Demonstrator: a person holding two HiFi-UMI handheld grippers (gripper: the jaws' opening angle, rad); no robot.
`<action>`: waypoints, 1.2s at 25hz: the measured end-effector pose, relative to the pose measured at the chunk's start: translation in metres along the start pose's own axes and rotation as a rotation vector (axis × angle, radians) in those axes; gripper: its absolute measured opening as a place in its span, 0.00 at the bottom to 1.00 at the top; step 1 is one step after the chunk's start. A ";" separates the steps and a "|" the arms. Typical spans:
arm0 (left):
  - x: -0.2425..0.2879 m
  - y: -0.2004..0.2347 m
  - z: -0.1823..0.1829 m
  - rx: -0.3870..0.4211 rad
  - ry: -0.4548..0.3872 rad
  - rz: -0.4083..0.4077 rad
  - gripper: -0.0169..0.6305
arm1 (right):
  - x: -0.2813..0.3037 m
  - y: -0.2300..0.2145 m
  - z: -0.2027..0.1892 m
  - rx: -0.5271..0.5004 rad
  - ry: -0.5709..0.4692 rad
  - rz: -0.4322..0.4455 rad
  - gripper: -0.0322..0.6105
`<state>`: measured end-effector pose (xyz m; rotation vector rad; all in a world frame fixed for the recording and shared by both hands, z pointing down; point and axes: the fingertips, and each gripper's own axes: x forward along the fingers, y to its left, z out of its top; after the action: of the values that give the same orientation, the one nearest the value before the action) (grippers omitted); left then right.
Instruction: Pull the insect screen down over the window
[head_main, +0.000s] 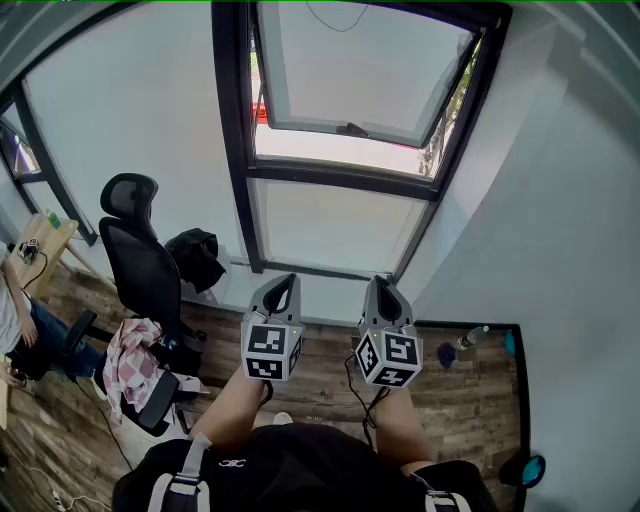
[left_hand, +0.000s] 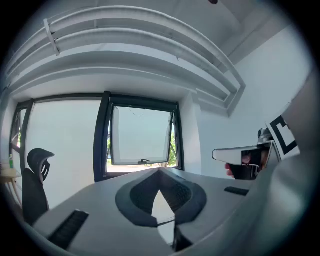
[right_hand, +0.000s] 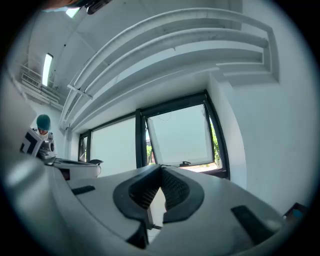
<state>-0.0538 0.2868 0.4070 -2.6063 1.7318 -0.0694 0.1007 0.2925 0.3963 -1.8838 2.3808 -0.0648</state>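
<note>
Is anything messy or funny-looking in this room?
A little. A checked cloth hangs crumpled over the chair, a black garment is heaped behind it, and a bottle sits on the floor.

chair (head_main: 140, 265) left of window (head_main: 345, 178), bottle (head_main: 472, 338) right

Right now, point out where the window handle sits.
Head view: the window handle is centred on the bottom rail of the open sash, top centre, above the lower pane.

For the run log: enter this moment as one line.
left tongs: shut, empty | right tongs: shut, empty | window sash: tilted open
</note>
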 end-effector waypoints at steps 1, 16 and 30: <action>-0.002 0.001 0.000 -0.002 -0.002 0.001 0.03 | 0.000 0.003 0.000 -0.002 0.002 0.004 0.05; 0.006 0.042 -0.006 -0.004 -0.006 0.027 0.03 | 0.038 0.039 -0.008 -0.001 0.003 0.050 0.06; 0.022 0.103 -0.010 0.012 -0.049 -0.006 0.03 | 0.080 0.086 -0.016 -0.047 -0.028 0.020 0.06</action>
<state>-0.1410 0.2268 0.4139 -2.5822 1.7036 -0.0160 -0.0026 0.2345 0.3995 -1.8670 2.4027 0.0190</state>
